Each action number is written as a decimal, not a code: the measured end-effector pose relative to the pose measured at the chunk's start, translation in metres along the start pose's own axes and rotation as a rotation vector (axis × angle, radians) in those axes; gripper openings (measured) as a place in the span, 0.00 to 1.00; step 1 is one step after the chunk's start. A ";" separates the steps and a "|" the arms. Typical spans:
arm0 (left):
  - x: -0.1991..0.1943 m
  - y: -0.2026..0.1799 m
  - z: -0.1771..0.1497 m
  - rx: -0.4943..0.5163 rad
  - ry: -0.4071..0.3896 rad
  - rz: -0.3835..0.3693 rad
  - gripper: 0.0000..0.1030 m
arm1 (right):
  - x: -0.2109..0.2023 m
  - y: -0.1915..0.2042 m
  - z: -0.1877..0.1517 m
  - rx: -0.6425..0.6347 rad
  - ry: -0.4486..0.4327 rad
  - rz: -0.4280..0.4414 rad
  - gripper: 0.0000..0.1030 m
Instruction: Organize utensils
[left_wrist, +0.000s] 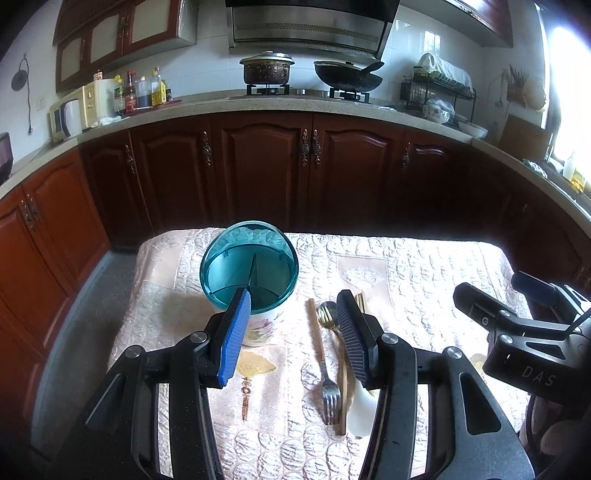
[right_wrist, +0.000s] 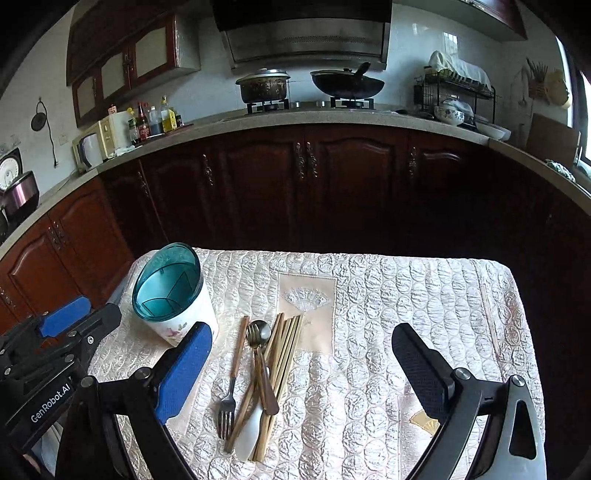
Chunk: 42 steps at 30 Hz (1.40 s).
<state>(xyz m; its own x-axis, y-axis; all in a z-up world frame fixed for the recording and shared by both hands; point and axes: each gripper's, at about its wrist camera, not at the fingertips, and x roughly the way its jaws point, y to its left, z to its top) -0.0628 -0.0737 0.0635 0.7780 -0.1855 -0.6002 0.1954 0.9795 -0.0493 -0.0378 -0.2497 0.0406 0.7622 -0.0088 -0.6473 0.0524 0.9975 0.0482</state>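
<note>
A: Kitchen table, mid-morning light. We hold our left claw (left_wrist: 293, 332) spread, nothing between its fingers, low over the cloth (left_wrist: 424, 266). Our right claw (right_wrist: 301, 373) is spread wider and is equally bare, hovering above the pile.

B: And outward from there?

A: Just beyond the left claw stands the holder (left_wrist: 249, 273), upright, its teal insert split into compartments, all of them looking empty. Beside it, to its right, lie the utensils: a fork (right_wrist: 231, 384) with a wooden handle at the pile's left edge, a spoon (right_wrist: 258, 332) across the chopsticks (right_wrist: 286, 354), and a white piece (right_wrist: 249, 432) at the near end, which we judge to be a rice paddle, though we cannot be sure.

B: So which step are we on?

A: The very start, we judge: nothing sorted, nothing gripped. The fork lies a little apart from the rest, so it looks the easiest first pick. Next we need one claw lowered to straddle a handle, pressed closed, then lifted and tipped into a compartment without knocking the holder
</note>
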 end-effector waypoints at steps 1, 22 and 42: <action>0.000 0.000 0.000 0.001 0.000 -0.001 0.47 | 0.000 -0.001 0.000 -0.002 -0.002 -0.004 0.95; 0.002 -0.003 0.001 0.010 0.003 -0.004 0.47 | 0.003 -0.002 -0.003 -0.007 0.000 -0.026 0.95; 0.004 -0.003 -0.002 0.010 0.018 -0.010 0.47 | 0.005 -0.003 -0.008 -0.022 0.009 -0.032 0.95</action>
<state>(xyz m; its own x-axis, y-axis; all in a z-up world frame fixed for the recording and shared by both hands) -0.0614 -0.0776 0.0596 0.7654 -0.1936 -0.6137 0.2091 0.9768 -0.0474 -0.0389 -0.2518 0.0313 0.7546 -0.0397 -0.6550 0.0618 0.9980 0.0107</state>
